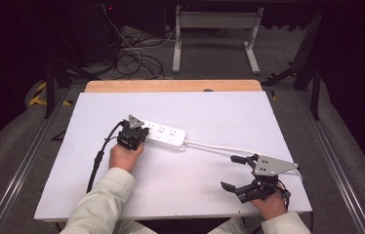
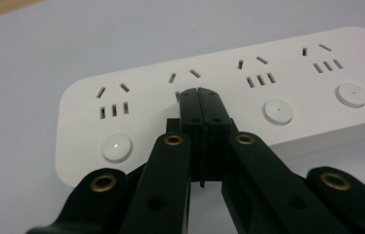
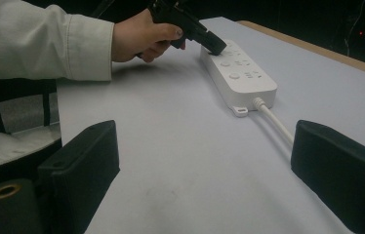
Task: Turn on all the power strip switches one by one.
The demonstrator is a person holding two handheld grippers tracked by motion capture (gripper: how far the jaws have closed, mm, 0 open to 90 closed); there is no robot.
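Left gripper (image 2: 200,95): your jaws are pressed together, tips on the power strip (image 2: 229,102); press straight down on its switch.
Right gripper (image 1: 236,171): jaws wide, holding nothing; keep clear.

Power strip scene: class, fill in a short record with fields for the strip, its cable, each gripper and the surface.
Power strip: white, lying flat on the table, four socket groups, each with a round button
Cable: white, runs from the strip's end toward the right gripper
Left gripper: fingers closed together, tips down on the strip's top by the second socket group
Right gripper: fingers wide apart, holding nothing, near the table's front edge
Table: white top, wooden strip at the far edge
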